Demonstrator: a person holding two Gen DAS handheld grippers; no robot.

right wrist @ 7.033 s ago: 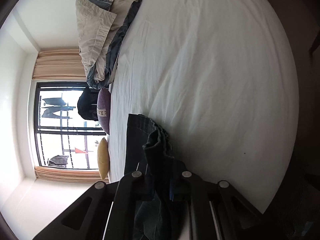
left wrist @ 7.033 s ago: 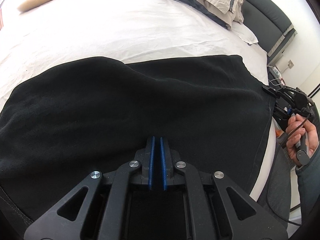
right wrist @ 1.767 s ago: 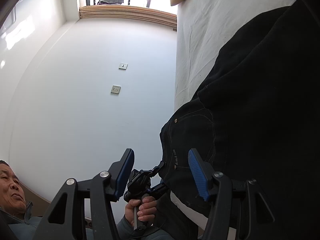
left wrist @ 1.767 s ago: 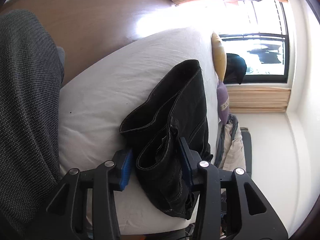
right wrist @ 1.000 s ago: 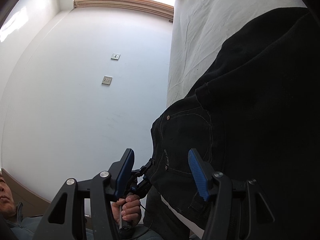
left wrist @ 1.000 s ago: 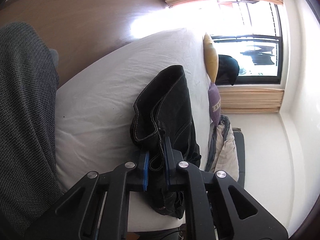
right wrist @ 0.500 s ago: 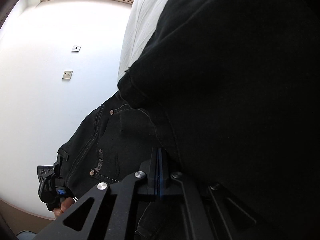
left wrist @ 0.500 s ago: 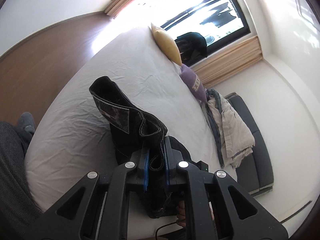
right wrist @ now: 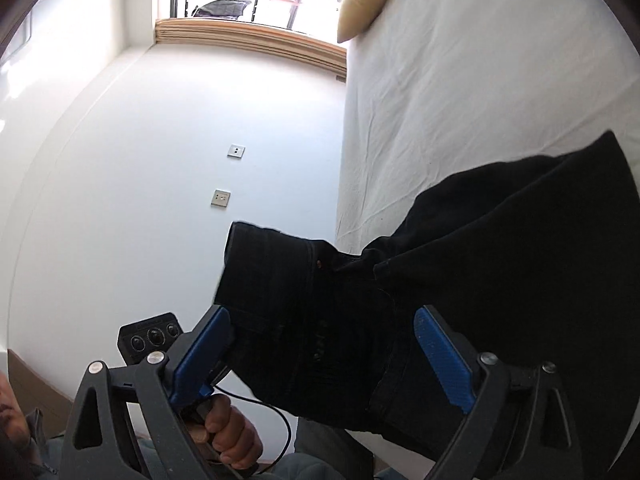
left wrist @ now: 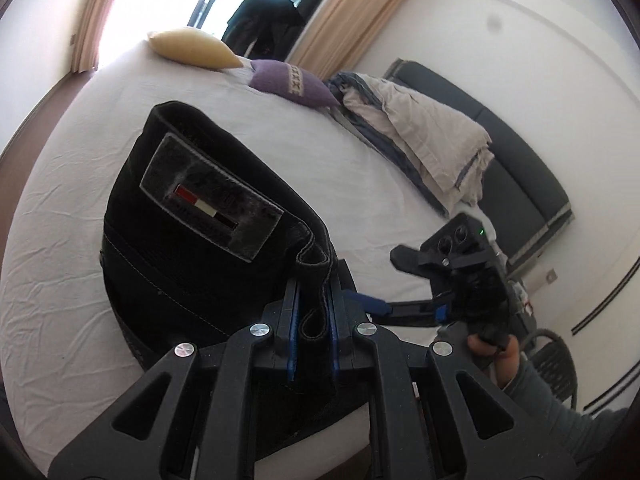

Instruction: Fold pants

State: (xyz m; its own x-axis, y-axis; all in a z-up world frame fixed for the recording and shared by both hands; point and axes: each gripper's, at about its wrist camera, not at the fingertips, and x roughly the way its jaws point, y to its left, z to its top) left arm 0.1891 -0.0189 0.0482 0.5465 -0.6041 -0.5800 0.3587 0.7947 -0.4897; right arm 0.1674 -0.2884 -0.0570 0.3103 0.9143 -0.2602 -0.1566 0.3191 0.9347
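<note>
Black jeans (left wrist: 192, 248) lie partly folded on the white bed (left wrist: 80, 128), their waistband patch facing up. My left gripper (left wrist: 314, 316) is shut on the waistband edge and lifts it off the sheet. In the right wrist view the jeans (right wrist: 500, 280) fill the lower right, with the raised waistband end (right wrist: 272, 276) sticking out past the bed edge. My right gripper (right wrist: 324, 344) is open, its blue pads (right wrist: 200, 352) on either side of the denim without pinching it. It also shows in the left wrist view (left wrist: 368, 305), just right of the left gripper.
A yellow pillow (left wrist: 192, 52), a purple cushion (left wrist: 292, 84) and a crumpled beige duvet (left wrist: 420, 128) lie at the far side of the bed. A dark headboard (left wrist: 520, 184) stands at right. A white wall with sockets (right wrist: 220, 198) faces the right gripper.
My right gripper has opened and let go of the jeans. My left gripper stays shut on the waistband and has swung so that the patch side faces the camera.
</note>
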